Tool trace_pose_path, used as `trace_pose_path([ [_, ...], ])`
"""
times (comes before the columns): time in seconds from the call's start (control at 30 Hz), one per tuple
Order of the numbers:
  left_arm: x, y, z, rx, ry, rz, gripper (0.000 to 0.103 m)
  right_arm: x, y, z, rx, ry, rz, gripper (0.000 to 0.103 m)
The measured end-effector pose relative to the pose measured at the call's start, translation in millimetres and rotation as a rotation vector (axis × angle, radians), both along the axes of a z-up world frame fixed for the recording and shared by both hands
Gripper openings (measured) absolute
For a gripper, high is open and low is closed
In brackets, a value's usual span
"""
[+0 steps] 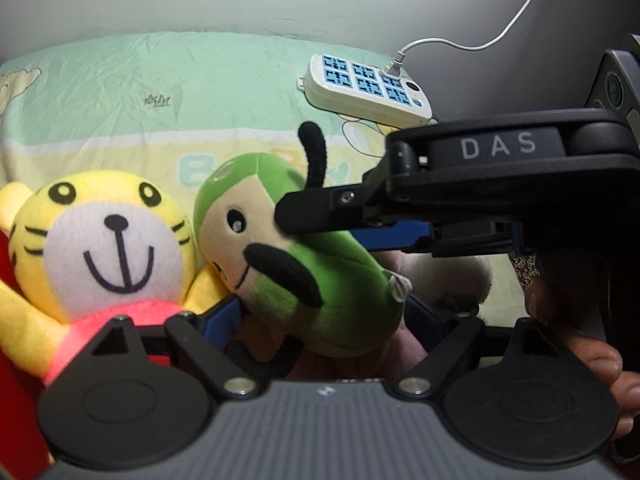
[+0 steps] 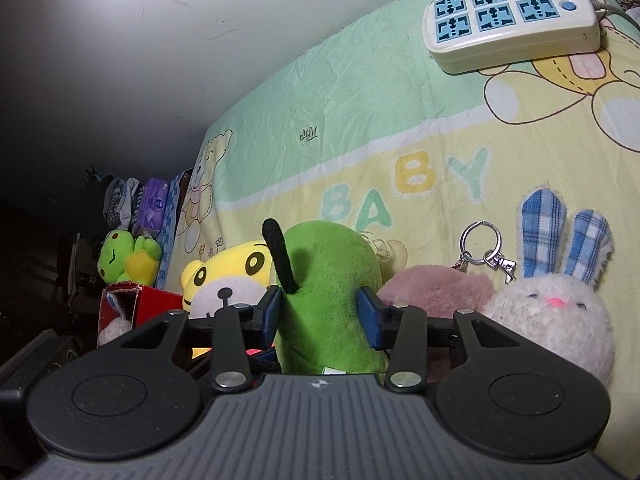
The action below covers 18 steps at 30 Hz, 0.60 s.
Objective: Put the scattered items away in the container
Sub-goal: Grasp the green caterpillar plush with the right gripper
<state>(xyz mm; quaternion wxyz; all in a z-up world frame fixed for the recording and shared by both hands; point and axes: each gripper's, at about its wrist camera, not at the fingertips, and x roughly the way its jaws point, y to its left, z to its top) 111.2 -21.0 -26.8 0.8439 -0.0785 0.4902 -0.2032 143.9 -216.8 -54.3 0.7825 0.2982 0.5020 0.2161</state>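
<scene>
Fingers (image 2: 370,316) of the right gripper (image 2: 320,314) pinch the green plush toy (image 2: 328,300) at its sides — it sits on the bedsheet (image 2: 360,100), touching the yellow tiger toy (image 2: 224,276) at nine o'clock. Left gripper (image 1: 336,312) fingers stand spread around the green plush toy's lower body. Rabbit keychain (image 2: 556,312) lies at three o'clock — red box (image 2: 140,300) at nine.

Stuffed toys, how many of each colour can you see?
Green: 2, the green toy held in the right gripper, and the frog
Yellow: 1, the tiger
Pink: 1
White: 1, the bunny
Total: 5
</scene>
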Motion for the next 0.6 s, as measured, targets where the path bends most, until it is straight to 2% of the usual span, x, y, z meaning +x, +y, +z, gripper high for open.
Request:
trace_pose_path([
  [0.17,-21.6,2.8,14.8,-0.028,-0.003,-0.050,0.087,-31.1,-13.0,6.2,0.063,0.016,-0.029,0.043],
  [0.3,-43.0,5.1,17.9,-0.036,0.022,-0.082,0.087,-61.5,-21.0,1.0,0.124,0.070,-0.052,0.043],
  [0.53,-88.6,1.7,14.8,0.036,0.026,-0.209,0.086,-114.5,-18.8,-11.6,0.186,0.143,-0.058,0.041],
  [0.6,-99.3,3.9,11.7,0.035,0.038,-0.226,0.086,-124.7,-15.3,-14.1,0.186,0.148,-0.060,0.041],
])
